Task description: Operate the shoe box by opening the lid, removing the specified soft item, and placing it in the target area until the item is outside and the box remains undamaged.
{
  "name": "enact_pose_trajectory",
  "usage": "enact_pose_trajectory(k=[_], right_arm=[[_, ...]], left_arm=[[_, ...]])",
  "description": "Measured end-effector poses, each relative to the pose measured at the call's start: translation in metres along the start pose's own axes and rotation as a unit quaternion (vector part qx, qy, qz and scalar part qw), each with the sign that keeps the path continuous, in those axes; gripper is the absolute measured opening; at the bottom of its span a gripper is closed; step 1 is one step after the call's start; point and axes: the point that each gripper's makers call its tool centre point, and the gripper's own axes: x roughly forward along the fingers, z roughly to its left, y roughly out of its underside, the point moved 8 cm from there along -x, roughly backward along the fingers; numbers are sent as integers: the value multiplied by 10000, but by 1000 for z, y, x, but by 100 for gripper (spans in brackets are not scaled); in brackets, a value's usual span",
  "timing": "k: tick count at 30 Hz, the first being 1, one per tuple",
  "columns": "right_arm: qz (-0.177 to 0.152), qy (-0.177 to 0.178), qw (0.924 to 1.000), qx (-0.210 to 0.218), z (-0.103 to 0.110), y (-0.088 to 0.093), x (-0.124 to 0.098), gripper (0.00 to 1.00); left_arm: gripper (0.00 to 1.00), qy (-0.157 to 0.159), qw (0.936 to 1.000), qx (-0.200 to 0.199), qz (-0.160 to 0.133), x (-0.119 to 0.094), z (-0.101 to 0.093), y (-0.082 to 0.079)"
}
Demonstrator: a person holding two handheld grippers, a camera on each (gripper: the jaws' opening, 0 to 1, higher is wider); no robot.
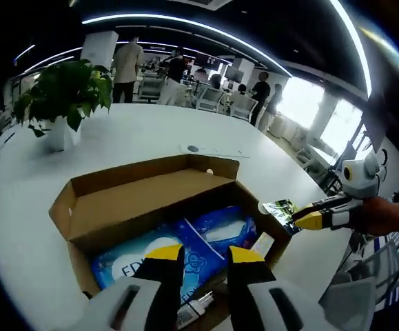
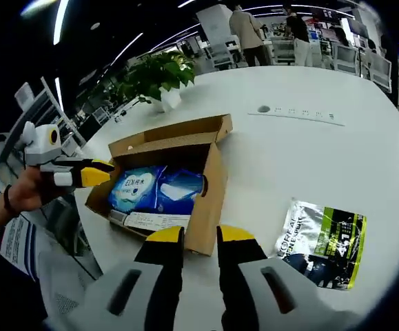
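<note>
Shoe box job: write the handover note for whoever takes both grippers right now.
Left gripper: open, empty, above the blue packs inside the shoe box.
Right gripper: open, empty, over the table beside the box.
Done: lid open; a silver and green pouch lies on the table outside the box.
Left: whether more must come out is unclear; box looks undamaged.

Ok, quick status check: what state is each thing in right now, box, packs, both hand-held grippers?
Cardboard shoe box: open, flaps folded out, on the white table.
Blue soft pack: inside the box.
Silver and green sachet: flat on the table, outside the box.
Left hand-held gripper: over the box, holding nothing, narrow gap between its jaws.
Right hand-held gripper: near the box, holding nothing, narrow gap between its jaws.
Potted plant: upright.
</note>
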Motion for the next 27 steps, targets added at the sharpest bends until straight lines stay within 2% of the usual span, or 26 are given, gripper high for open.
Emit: enact_pose_trajectory(k=[12,27], right_arm=[[109,-180,9997,-147,23,-11,25,18],[278,-393,9984,-311,51,-19,62,18]], left_arm=[[27,-105,9999,15,-99,-15,29,13],[29,-115,9997,197,-78,-19,54,25]])
